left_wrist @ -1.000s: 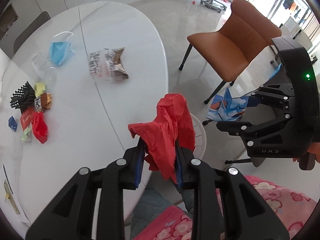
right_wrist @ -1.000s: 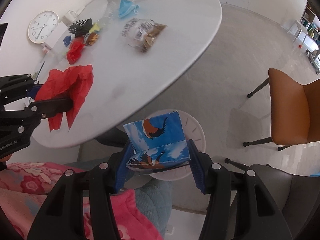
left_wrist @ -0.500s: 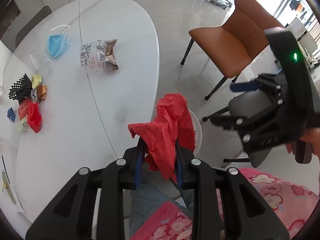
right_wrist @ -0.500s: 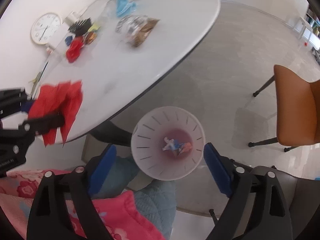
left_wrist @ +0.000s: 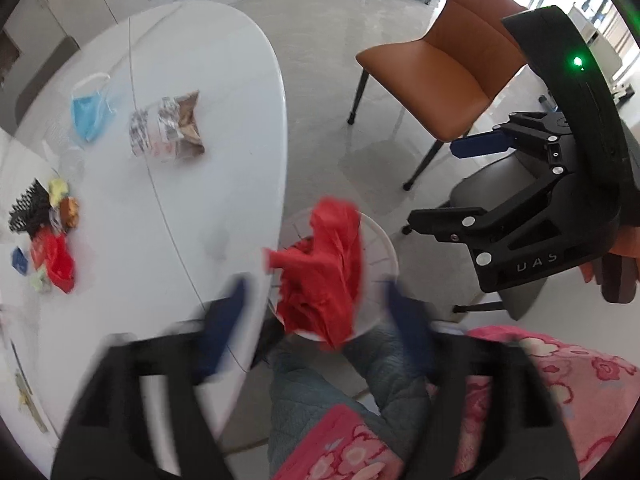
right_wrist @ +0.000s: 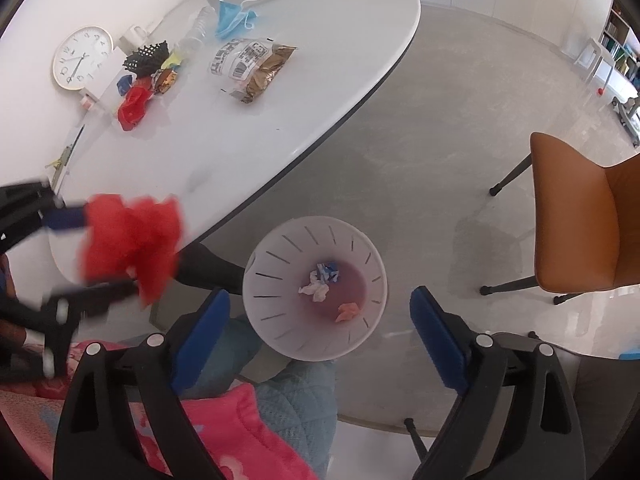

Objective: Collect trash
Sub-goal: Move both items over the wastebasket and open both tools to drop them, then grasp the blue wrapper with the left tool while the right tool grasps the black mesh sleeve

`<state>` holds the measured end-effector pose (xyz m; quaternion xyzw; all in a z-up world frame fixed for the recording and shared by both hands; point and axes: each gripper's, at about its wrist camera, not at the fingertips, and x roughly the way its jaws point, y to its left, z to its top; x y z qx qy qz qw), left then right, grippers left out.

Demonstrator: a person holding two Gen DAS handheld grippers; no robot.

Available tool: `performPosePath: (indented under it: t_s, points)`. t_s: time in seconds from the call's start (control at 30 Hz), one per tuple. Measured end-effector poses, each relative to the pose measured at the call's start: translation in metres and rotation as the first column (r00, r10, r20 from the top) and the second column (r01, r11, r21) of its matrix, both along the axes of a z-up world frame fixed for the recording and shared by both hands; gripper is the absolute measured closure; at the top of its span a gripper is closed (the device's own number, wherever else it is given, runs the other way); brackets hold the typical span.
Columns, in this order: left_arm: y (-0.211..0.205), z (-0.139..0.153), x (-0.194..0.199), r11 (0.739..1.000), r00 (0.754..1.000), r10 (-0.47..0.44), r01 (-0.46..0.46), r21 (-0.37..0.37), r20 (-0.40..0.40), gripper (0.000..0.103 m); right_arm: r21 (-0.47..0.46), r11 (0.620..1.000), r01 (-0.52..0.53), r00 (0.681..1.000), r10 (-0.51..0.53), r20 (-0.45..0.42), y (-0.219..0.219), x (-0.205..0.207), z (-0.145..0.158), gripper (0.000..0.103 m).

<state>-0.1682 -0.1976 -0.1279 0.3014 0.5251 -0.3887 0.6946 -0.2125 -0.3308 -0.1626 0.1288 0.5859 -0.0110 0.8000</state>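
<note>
Directly ahead of the left gripper (left_wrist: 316, 312), between its spread blue-padded fingers (left_wrist: 224, 320), a crumpled red plastic bag (left_wrist: 324, 276) hangs loose in the air above the round white slotted waste bin (right_wrist: 256, 276); the jaws are wide apart and blurred, so the bag is released, judged to be dropping, because the bin mouth lies beneath it on the floor. The right gripper (right_wrist: 320, 344) hovers over the same bin with its jaws wide apart and nothing between them, the bin centred ahead of its fingers. At the bin's bottom lie a white crumpled paper scrap (right_wrist: 316, 290), a blue-and-white scrap (right_wrist: 328, 272) and an orange scrap (right_wrist: 348, 312). The bin stands just beside the edge of the oval white table (right_wrist: 280, 120), probably so trash travels a short way. Well beyond both grippers, on the tabletop, remain a printed snack wrapper (right_wrist: 252, 68), a blue face mask (right_wrist: 232, 16) and a cluster of small coloured wrappers (right_wrist: 148, 84), the likely next pickups. An orange leather chair (right_wrist: 580, 220) stands off to the right gripper's right
</note>
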Motion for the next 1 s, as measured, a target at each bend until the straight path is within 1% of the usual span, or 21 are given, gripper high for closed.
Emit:
performPosePath:
  t_s: [0.07,0.13,0.4,0.47,0.5,0.6,0.7,0.8,0.87,1.0]
  points:
    - [-0.001,0.003,-0.001,1.0,1.0,-0.016,0.016,-0.01,0.016,0.016,-0.001,1.0,0.005,1.0,-0.005,0.0,0.0,0.0,0.0,0.012]
    - [-0.002,0.005,0.0,1.0,0.999,-0.017,0.017,0.0,0.035,0.011,-0.002,1.0,0.008,1.0,-0.008,0.0,-0.001,0.002,0.0,0.012]
    - [0.007,0.011,0.012,1.0,0.998,0.004,-0.004,0.009,0.064,0.011,-0.011,1.0,0.0,1.0,0.0,0.008,0.005,0.016,0.005,0.012]
    - [0.013,0.013,0.018,1.0,0.997,0.022,-0.022,0.006,0.07,0.011,-0.015,1.0,-0.004,1.0,0.004,0.014,0.009,0.024,0.007,0.011]
    - [0.016,0.015,0.021,0.999,0.997,0.033,-0.033,0.005,0.074,0.011,-0.02,1.0,-0.007,1.0,0.007,0.018,0.011,0.028,0.009,0.009]
    - [0.032,0.02,0.035,0.996,0.992,0.085,-0.084,-0.007,0.092,0.011,-0.028,1.0,-0.014,0.999,0.015,0.035,0.019,0.042,0.015,0.007]
    - [0.056,0.025,0.056,0.987,0.981,0.162,-0.16,-0.025,0.104,0.01,-0.027,0.999,-0.031,0.998,0.033,0.05,0.031,0.059,0.02,0.006]
    - [0.086,0.028,0.081,0.969,0.963,0.249,-0.246,-0.036,0.106,0.009,-0.033,0.998,-0.055,0.996,0.057,0.064,0.047,0.075,0.024,0.002]
    - [0.113,0.029,0.1,0.949,0.941,0.316,-0.314,-0.037,0.121,0.009,-0.03,0.997,-0.077,0.994,0.079,0.07,0.061,0.088,0.026,0.002]
    - [0.156,0.028,0.129,0.912,0.904,0.411,-0.41,-0.034,0.122,0.009,-0.026,0.994,-0.106,0.991,0.107,0.077,0.085,0.112,0.028,0.002]
